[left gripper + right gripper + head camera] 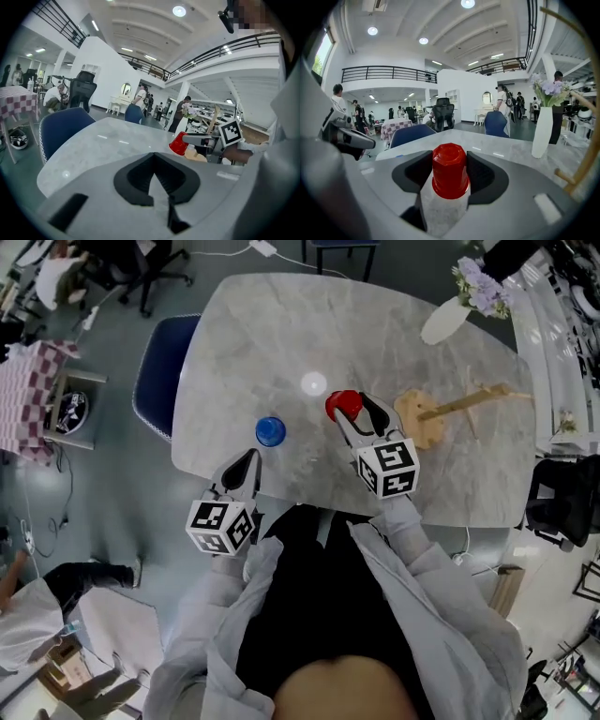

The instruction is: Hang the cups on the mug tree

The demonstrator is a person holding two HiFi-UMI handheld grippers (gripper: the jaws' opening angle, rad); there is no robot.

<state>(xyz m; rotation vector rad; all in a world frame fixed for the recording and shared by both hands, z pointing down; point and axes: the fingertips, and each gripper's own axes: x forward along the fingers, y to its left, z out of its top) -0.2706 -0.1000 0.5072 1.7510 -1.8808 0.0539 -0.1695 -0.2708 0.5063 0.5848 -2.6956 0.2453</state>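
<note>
A red cup [343, 405] stands upside down on the grey marble table [281, 334], with my right gripper [354, 413] shut on its sides. In the right gripper view the cup [450, 169] fills the gap between the two black pads. The wooden mug tree [441, 413] is just right of that gripper, and its branches [586, 140] rise at that view's right edge. A blue cup [270, 431] sits on the table to the left. My left gripper [246, 465] hangs at the table's near edge, below the blue cup, jaws together and holding nothing.
A white vase [445, 322] with purple flowers stands at the table's far right. A blue chair [159, 371] is tucked against the table's left side. A checked table and people are further off in the room.
</note>
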